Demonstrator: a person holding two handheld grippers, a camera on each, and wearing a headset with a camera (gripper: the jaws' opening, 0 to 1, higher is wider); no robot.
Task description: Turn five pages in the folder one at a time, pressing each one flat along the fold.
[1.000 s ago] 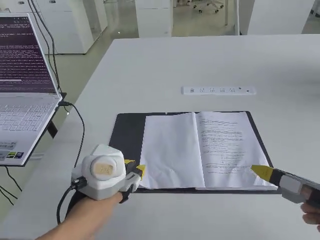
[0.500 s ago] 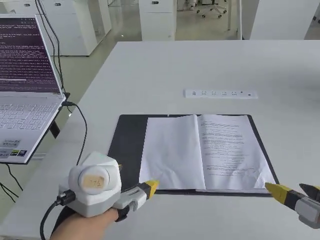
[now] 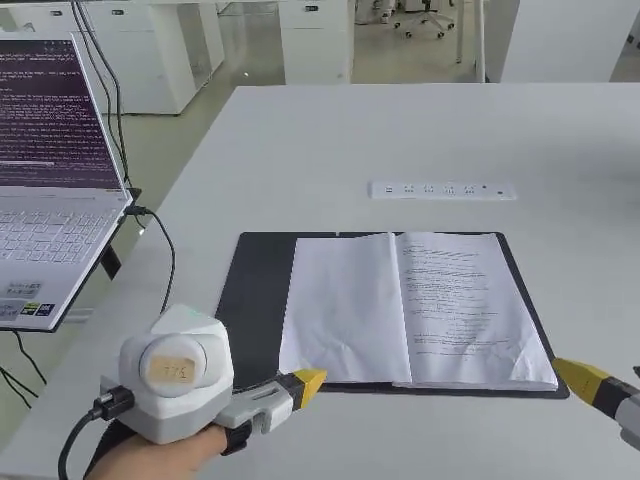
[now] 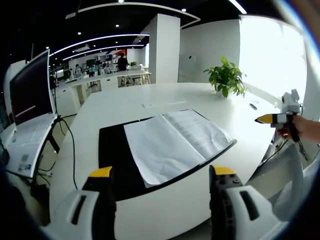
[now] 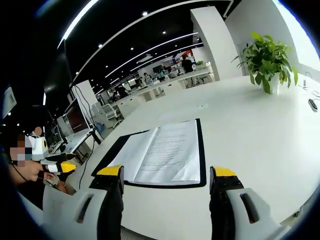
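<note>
At the far left the laptop (image 3: 50,200) sat open at the edge of the tabletop (image 3: 330,140), apart from the work. A second earlier the left claw (image 3: 300,385) had been at the folder's near-left corner, close against the blank page. By this moment it had drawn back and hung just off the folder's near edge, touching nothing. In its own gripper view its jaws stood wide apart and empty.

The folder (image 3: 255,290) lay open and flat near the middle of the tabletop. A blank sheet (image 3: 340,305) lay on its left side and a printed page (image 3: 465,300) on its right, meeting at the fold (image 3: 398,300). A power strip (image 3: 443,190) lay well beyond it.

The right claw (image 3: 585,380) had likewise come off the printed page's near-right corner. It hovered just beside that corner, clear of the paper, jaws wide and holding nothing.

With both claws withdrawn and the sheets settled, one turn looked finished. The next page probably waited at that right-hand corner. How many of the five were done could not be told.
</note>
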